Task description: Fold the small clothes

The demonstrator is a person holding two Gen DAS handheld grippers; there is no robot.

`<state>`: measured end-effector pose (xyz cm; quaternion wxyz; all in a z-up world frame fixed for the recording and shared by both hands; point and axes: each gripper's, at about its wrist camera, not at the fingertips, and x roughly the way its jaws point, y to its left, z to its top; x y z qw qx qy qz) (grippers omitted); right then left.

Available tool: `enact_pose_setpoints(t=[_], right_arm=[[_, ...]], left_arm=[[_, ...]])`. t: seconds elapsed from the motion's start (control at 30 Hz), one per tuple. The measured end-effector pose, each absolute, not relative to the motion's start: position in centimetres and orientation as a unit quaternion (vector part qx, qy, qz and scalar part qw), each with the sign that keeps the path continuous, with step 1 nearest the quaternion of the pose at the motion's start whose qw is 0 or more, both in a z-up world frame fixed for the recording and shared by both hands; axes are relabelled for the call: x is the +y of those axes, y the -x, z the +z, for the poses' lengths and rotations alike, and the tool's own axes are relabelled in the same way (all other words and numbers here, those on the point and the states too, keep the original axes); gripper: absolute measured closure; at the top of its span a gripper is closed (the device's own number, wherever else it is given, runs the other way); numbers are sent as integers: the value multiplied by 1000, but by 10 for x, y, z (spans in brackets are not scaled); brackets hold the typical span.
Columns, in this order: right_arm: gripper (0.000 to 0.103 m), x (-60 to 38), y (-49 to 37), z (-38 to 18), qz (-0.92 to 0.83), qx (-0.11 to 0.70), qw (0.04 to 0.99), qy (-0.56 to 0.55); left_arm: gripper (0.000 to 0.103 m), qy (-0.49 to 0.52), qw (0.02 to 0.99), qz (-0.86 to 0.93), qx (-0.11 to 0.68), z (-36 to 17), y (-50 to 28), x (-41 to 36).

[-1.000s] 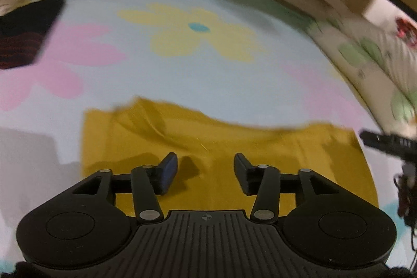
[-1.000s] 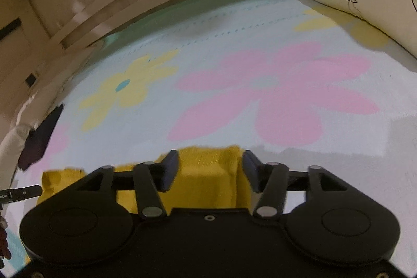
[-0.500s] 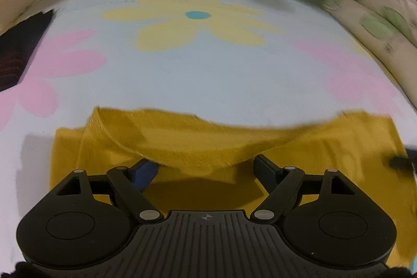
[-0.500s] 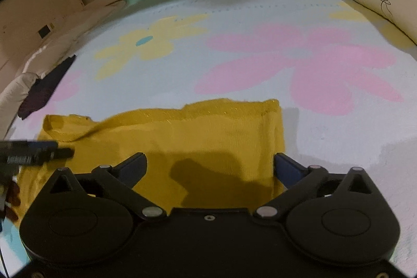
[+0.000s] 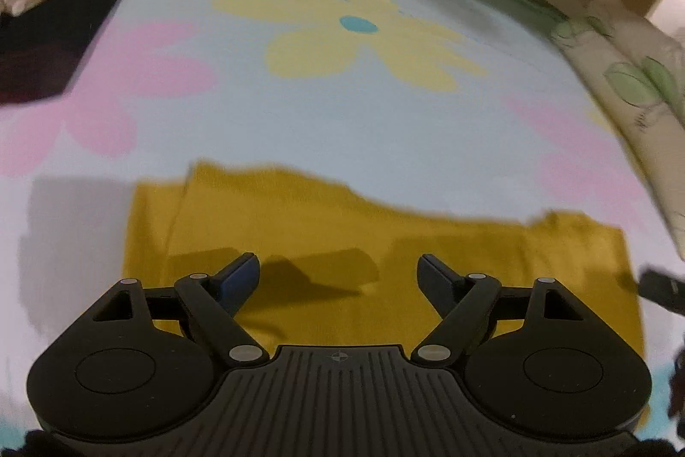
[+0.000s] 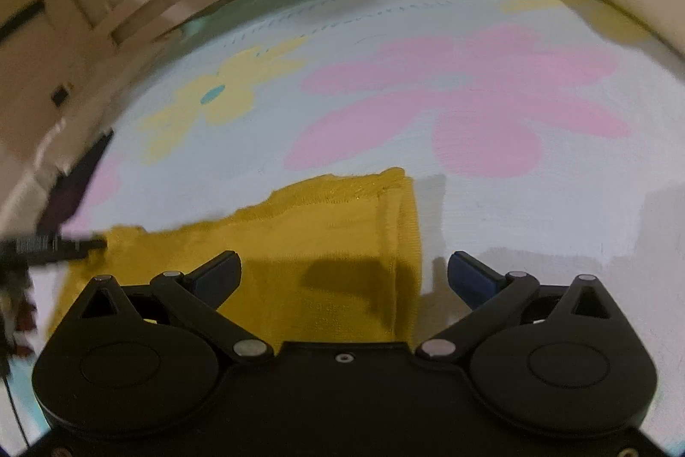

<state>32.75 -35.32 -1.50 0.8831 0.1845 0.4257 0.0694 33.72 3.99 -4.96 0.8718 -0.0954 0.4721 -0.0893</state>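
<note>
A: Quick pass. Where's the garment?

B: Mustard-yellow garment lies flat on the flower-print bed sheet, near edge of the bed, right under both tools. In the right wrist view its right end shows a rolled, doubled edge, so it looks folded over already.

A: Grippers?

B: Left gripper has its jaws spread wide, nothing between them, hovering over the left-middle of the cloth. Right gripper is also spread wide and empty, straddling the right edge of the garment.

A: What changed?

B: A second ago both sets of jaws were much narrower, about pinching width, low on the cloth. Half a second ago they had opened and a lifted flap was dropping across the garment. Now the flap is down, the far edge lies fairly even, and both tools have backed off a bit.

A: Meaning?

B: My read: one fold just got released and landed. Cloth is a long narrow band now, so probably another fold, end to end, is still due. Left end has a visible seam line, slightly uneven.

A: Anything else?

B: Dark cloth item far left on the sheet, well apart. Leaf-print pillow far right. Frames are motion-blurred.
</note>
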Motion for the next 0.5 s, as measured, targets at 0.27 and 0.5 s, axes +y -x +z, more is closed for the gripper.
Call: enact_pose_setpoints(t=[0.27, 0.5], right_arm=[[0, -374, -310, -16, 82, 458, 842, -274], [0, -366, -296, -25, 108, 487, 821, -276]], left_arm=[[23, 91, 861, -111, 488, -41, -285, 27], [23, 80, 850, -116, 508, -53, -265, 9]])
